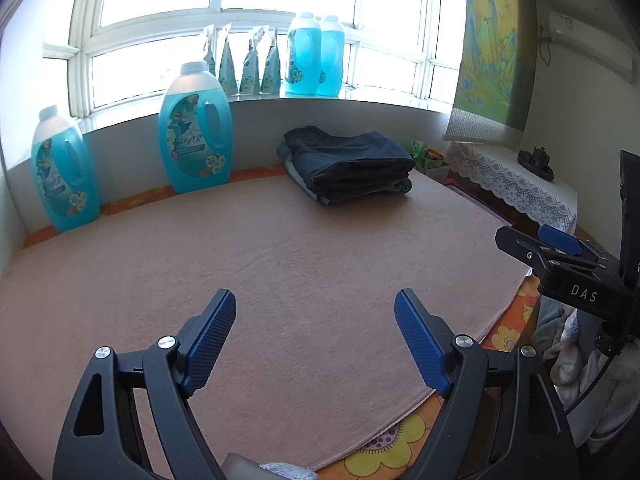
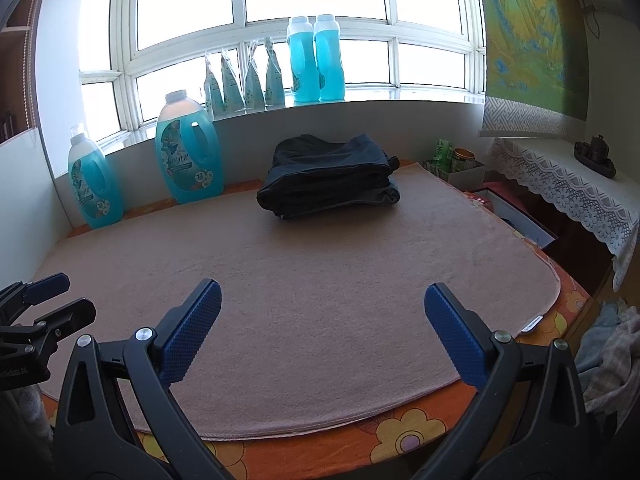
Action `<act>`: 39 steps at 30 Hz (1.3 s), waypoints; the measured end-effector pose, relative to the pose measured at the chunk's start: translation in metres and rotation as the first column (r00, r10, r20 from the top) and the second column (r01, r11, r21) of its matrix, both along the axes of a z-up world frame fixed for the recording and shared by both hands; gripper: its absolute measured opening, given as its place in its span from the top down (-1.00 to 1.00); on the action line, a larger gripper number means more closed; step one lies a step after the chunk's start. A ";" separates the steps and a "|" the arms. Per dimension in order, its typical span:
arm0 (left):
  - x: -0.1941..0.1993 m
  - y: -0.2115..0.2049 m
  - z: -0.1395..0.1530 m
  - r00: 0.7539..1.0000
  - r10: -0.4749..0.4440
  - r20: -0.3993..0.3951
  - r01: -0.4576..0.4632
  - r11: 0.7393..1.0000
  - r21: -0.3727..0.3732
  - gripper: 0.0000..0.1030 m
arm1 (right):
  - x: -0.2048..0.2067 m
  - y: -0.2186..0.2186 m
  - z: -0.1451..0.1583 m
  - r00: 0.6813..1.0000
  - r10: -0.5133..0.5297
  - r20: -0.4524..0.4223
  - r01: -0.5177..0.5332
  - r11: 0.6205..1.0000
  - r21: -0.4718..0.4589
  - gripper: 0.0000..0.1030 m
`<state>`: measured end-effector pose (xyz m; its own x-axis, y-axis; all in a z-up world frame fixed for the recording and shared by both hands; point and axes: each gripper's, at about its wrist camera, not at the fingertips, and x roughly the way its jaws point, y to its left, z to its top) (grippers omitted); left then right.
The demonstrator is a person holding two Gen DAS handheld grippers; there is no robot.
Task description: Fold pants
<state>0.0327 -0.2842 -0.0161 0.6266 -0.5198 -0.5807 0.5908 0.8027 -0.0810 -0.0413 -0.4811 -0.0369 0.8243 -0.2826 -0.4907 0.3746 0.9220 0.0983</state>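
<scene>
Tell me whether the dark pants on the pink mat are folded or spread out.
Folded. The dark pants sit as a compact stack of layers at the far end of the pink mat, untouched by either gripper.

"DAS" on right gripper [image 1: 560, 246]; "72" on detergent bottle [image 1: 196, 132]

Your work surface is a table covered by an orange flowered cloth [image 2: 404, 436], with a pinkish mat [image 2: 320, 288] spread over most of it. On the mat, toward the far edge, sits a folded stack of dark pants [image 2: 328, 178]. Two blue detergent bottles [image 1: 196, 136] stand at the back left, beside the wall.
</scene>
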 end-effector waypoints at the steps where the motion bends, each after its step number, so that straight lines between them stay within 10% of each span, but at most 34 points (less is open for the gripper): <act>1: 0.000 -0.001 0.000 1.000 0.000 -0.001 0.000 1.000 0.001 -0.59 | 0.000 -0.001 0.000 1.000 -0.001 0.001 0.001 1.000 0.001 -1.00; 39: 0.001 -0.001 0.001 1.000 0.016 0.014 -0.016 1.000 0.011 -0.59 | 0.001 0.003 -0.003 1.000 0.000 -0.003 0.000 1.000 0.003 -1.00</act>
<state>0.0338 -0.2853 -0.0150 0.6428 -0.5033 -0.5775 0.5787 0.8130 -0.0643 -0.0405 -0.4782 -0.0402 0.8229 -0.2811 -0.4938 0.3748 0.9217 0.0998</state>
